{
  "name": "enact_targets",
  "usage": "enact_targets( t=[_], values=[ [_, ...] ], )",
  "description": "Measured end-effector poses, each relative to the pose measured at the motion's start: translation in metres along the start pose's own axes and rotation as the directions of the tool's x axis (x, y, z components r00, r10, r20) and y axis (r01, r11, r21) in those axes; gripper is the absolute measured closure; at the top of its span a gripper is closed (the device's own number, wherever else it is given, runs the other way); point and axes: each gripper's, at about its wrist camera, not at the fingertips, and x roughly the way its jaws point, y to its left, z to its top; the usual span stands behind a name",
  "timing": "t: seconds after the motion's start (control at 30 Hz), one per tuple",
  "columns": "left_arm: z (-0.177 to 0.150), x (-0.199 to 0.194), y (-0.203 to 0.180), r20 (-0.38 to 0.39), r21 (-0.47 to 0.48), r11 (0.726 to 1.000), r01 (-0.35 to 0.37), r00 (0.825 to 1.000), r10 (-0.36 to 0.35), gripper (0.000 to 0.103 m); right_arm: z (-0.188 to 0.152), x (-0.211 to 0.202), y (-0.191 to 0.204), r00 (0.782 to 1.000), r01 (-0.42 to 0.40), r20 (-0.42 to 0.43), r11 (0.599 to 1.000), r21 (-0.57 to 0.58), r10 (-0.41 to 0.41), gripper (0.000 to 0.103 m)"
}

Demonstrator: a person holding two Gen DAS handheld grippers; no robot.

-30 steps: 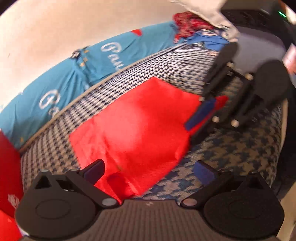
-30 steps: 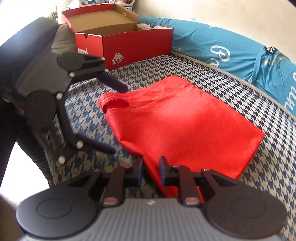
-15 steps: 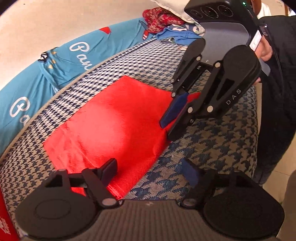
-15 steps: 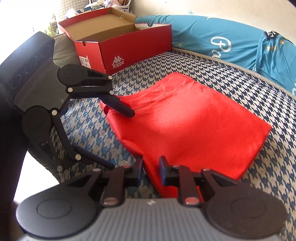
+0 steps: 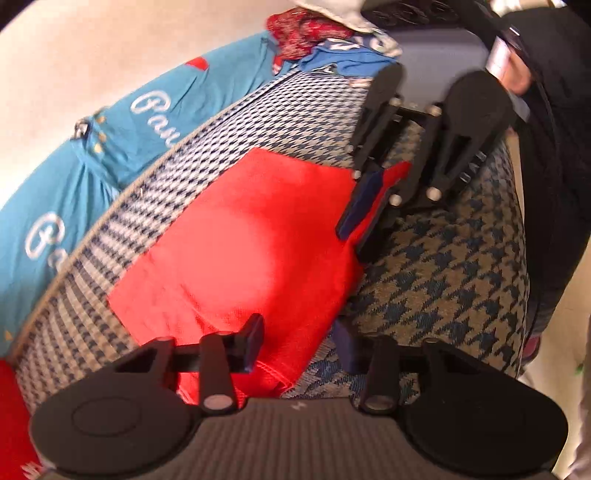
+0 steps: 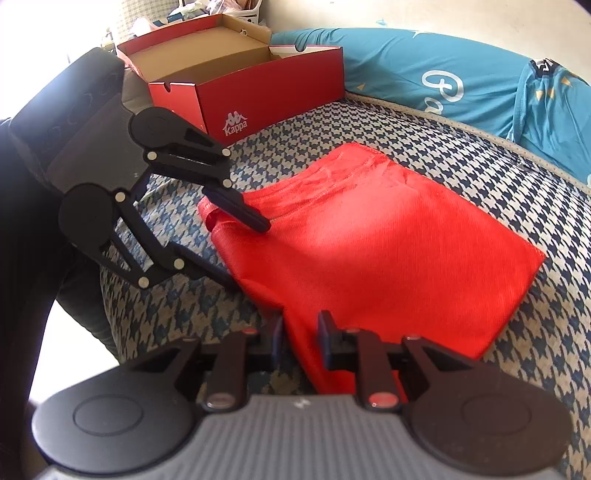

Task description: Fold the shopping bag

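Observation:
A red shopping bag (image 5: 240, 240) (image 6: 369, 251) lies flat on the houndstooth bed cover (image 5: 443, 266). My left gripper (image 5: 299, 345) (image 6: 242, 249) sits at the bag's handle end. Its jaws are closing with the bag's near edge between them, and the pads still stand apart from the fabric. One left finger (image 6: 251, 216) rests on top of the bag next to the handle loop (image 6: 212, 218). My right gripper (image 6: 301, 332) (image 5: 356, 240) is shut on the bag's near corner, with red fabric bunched between its pads.
An open red Kappa shoebox (image 6: 240, 92) stands at the back left of the bed. Teal bedding (image 6: 443, 74) runs along the wall. A person in dark clothing (image 5: 554, 147) stands at the bed's edge. Crumpled clothes (image 5: 306, 29) lie at the far end.
The left gripper's jaws have narrowed from wide open around the bag's handle-end edge, and that gripper has rolled a little. The right gripper stays put, shut on the bag's corner.

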Motion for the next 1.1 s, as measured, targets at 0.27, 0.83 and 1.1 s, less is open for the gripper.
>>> enact_targets(
  t=[0.27, 0.83, 1.1],
  values=[
    [0.000, 0.000, -0.006, -0.017, 0.048, 0.999, -0.006, 1.000, 0.007, 0.089, 0.000, 0.002, 0.001, 1.000, 0.001, -0.002, 1.000, -0.001, -0.001, 0.085],
    [-0.012, 0.020, 0.058, -0.030, -0.287, 0.919, 0.271, 0.956, -0.291, 0.091, 0.001, 0.004, 0.027, 0.997, 0.071, 0.005, 0.987, -0.143, -0.071, 0.083],
    [-0.008, 0.017, 0.060, -0.013, -0.276, 0.925, 0.261, 0.961, -0.275, 0.089, 0.004, 0.004, -0.002, 1.000, -0.007, 0.009, 0.993, 0.115, 0.006, 0.088]
  ],
)
